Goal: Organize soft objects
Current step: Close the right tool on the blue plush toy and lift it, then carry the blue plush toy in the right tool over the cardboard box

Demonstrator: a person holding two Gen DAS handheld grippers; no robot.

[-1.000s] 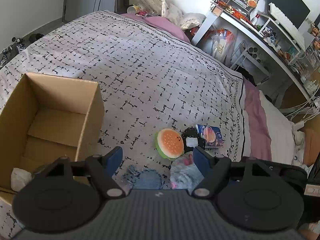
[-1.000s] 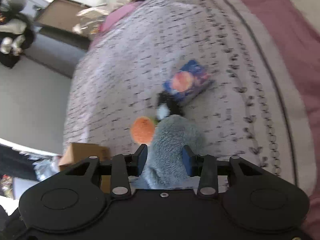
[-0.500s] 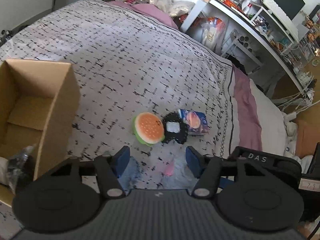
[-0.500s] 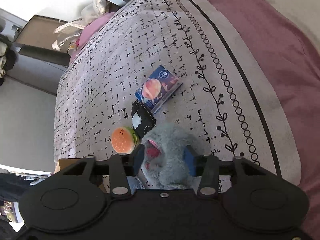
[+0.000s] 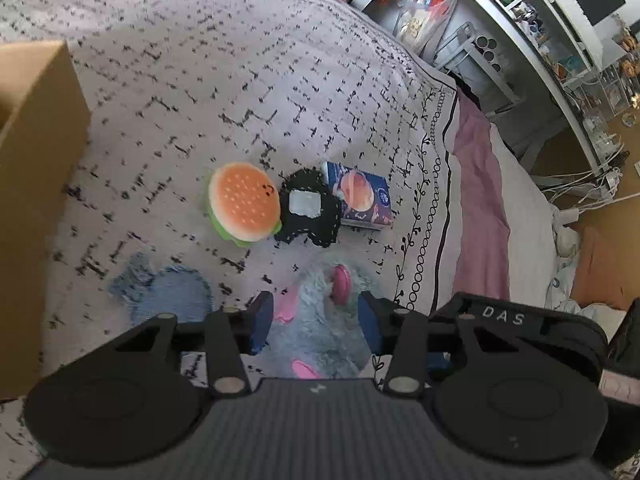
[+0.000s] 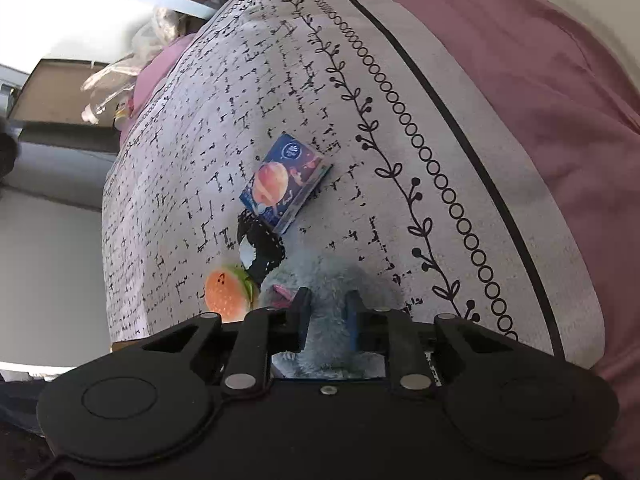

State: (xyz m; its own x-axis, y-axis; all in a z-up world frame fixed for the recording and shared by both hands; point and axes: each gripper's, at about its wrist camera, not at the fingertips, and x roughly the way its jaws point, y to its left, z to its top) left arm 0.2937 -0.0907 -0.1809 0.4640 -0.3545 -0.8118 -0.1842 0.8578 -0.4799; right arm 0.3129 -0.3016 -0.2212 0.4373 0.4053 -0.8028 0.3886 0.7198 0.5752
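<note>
Left wrist view, left to right: cardboard box point(image 5: 36, 184) wall at 9 o'clock, on the patterned bedspread point(image 5: 224, 80). Blue knit piece point(image 5: 168, 292) flat at 7 o'clock, near the left gripper point(image 5: 316, 320). Burger plush point(image 5: 244, 202) at centre, touching the black knit toy point(image 5: 308, 210); that toy overlaps the edge of the blue tissue pack point(image 5: 360, 196). Grey fluffy plush point(image 5: 320, 320) with pink patches at 6 o'clock, between the left fingers; jaws have just been closing, whether the pads press the fur can't be told. Cluttered desk point(image 5: 532, 20) at 1 o'clock.

Right wrist view: right gripper point(image 6: 328, 316) has just been closing, now clamped on the grey fur.
</note>
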